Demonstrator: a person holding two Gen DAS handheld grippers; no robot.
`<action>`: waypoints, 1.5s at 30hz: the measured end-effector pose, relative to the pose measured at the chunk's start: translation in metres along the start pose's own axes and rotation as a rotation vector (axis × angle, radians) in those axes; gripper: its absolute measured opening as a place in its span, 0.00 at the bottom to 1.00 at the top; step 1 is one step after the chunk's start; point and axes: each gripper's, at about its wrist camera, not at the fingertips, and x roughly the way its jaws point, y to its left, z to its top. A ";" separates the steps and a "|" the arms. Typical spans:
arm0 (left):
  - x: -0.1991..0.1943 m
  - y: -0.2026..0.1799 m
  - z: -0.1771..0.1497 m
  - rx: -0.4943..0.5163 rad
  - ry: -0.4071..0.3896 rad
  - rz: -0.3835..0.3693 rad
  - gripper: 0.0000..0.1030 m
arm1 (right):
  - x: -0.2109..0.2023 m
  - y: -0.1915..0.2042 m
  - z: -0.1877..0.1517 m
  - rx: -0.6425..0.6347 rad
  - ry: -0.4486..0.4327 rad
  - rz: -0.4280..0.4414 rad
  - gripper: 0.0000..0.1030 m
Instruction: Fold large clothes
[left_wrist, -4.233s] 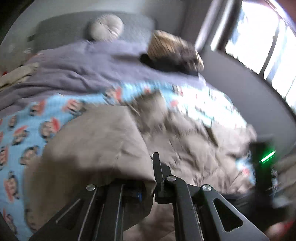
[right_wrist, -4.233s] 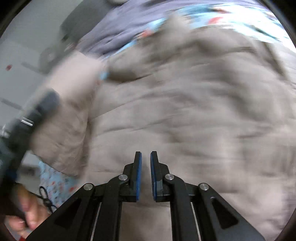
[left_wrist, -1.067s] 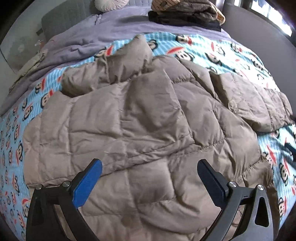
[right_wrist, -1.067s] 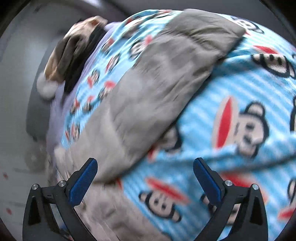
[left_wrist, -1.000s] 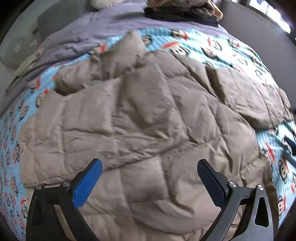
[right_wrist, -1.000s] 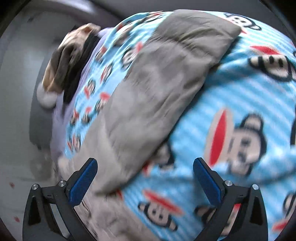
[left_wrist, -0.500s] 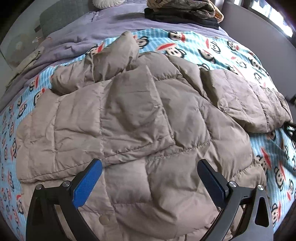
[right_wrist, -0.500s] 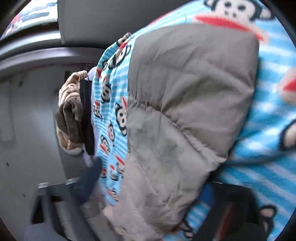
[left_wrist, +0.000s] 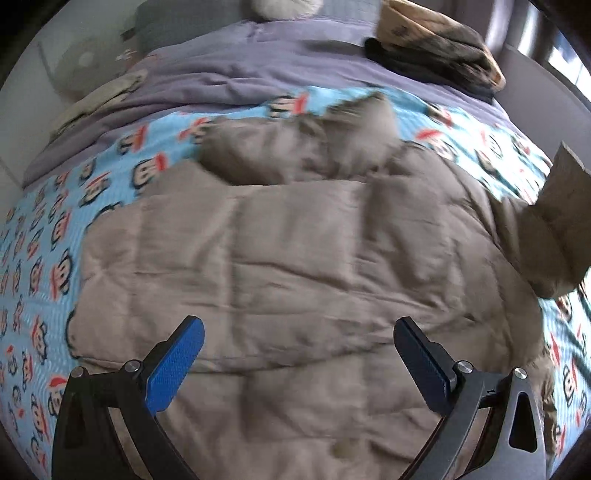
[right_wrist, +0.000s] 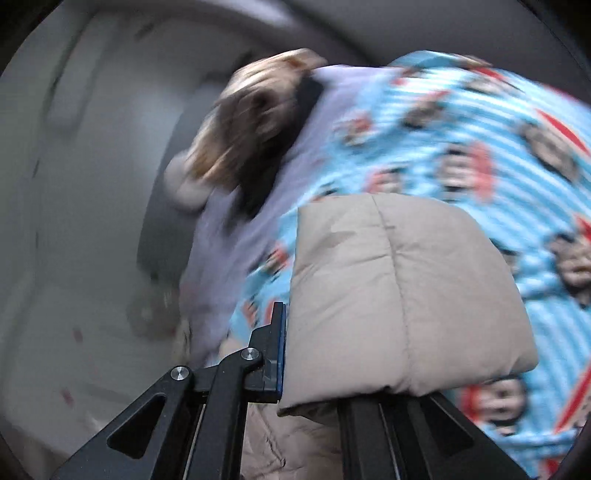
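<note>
A large beige quilted jacket (left_wrist: 295, 258) lies spread on a bed, one sleeve folded across its body. My left gripper (left_wrist: 297, 360) hovers open and empty above the jacket's near part. My right gripper (right_wrist: 295, 354) is shut on the end of the jacket's right sleeve (right_wrist: 399, 295) and holds it lifted off the bed; the right finger is hidden behind the fabric. The lifted sleeve also shows at the right edge of the left wrist view (left_wrist: 554, 221).
The bed has a blue cartoon-monkey blanket (left_wrist: 55, 229) and a purple duvet (left_wrist: 229, 77) further back. A pile of folded dark and tan clothes (left_wrist: 436, 40) and a round cushion (left_wrist: 284, 5) sit near the headboard. A grey wall runs along the right.
My right gripper has closed on the sleeve end and raised it off the bed. My left gripper has stayed open and drifted back over the jacket.
</note>
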 end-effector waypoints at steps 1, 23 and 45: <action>-0.001 0.010 0.001 -0.013 -0.005 0.006 1.00 | 0.012 0.031 -0.010 -0.092 0.018 -0.004 0.07; 0.012 0.163 -0.008 -0.193 -0.045 0.034 1.00 | 0.202 0.159 -0.300 -0.772 0.475 -0.342 0.41; 0.000 0.202 0.006 -0.371 -0.097 -0.384 0.84 | 0.165 0.206 -0.285 -0.677 0.422 -0.146 0.17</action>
